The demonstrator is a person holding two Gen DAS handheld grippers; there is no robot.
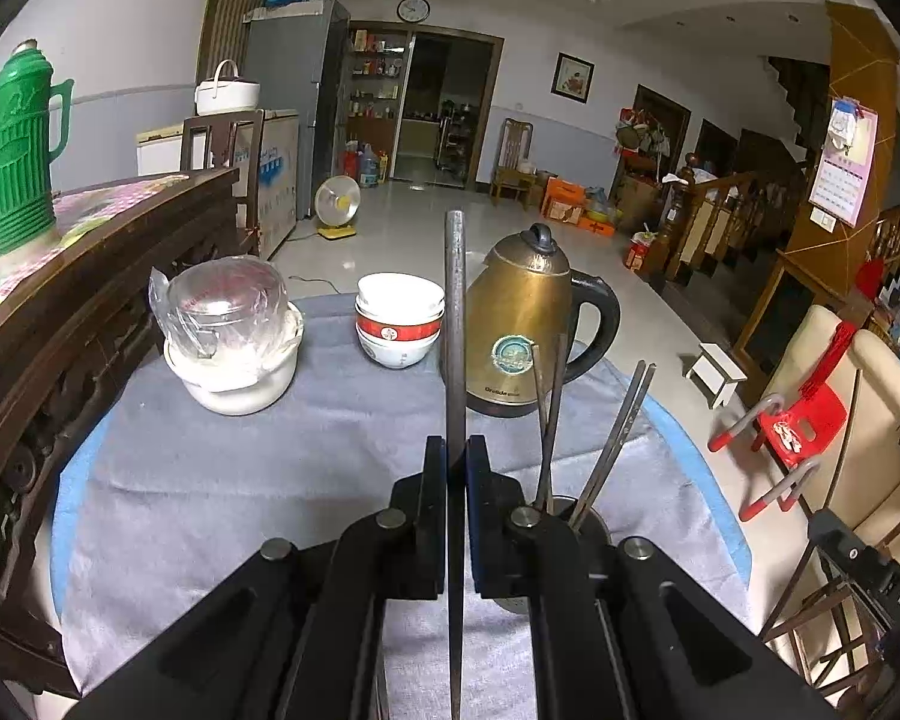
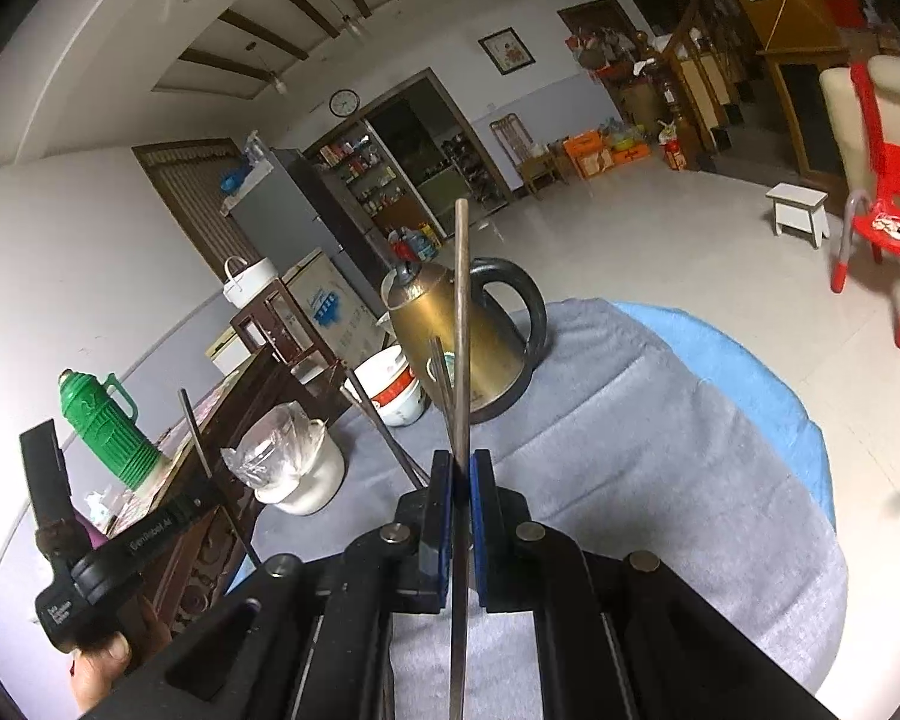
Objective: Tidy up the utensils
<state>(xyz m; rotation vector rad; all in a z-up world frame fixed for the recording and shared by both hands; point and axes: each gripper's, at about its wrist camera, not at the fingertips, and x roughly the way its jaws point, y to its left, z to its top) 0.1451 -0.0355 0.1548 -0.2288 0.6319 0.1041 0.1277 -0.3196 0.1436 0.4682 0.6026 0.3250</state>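
So both tongs are loaded right now. The left gripper (image 1: 457, 456) is clamped on a long dark metal chopstick (image 1: 455, 324) standing straight up between its pads, and the right gripper (image 2: 462, 471) is pinched on a second thin dark chopstick (image 2: 462, 312) the same way.

The small round metal utensil holder (image 1: 588, 519) sits just right of the left tongs, low and half hidden behind the finger, with a few slim dark chopsticks (image 1: 615, 438) already leaning in it.

What I'd worry about: each stick is only held at one narrow spot, so it could pivot or slide out if the pads ease off early. The sticks already in the holder fan out, so a new one coming down could knock them, or tip the holder if it catches the rim. Two tongs heading for one small opening could also bump.

Surface is a grey cloth over a blue cover (image 1: 222, 456). Beyond the left tongs: a brass-coloured electric kettle with a black handle (image 1: 528, 324), stacked white bowls with a red band (image 1: 397, 321), and a plastic-wrapped white pot (image 1: 234, 330). Big tiled living room behind.
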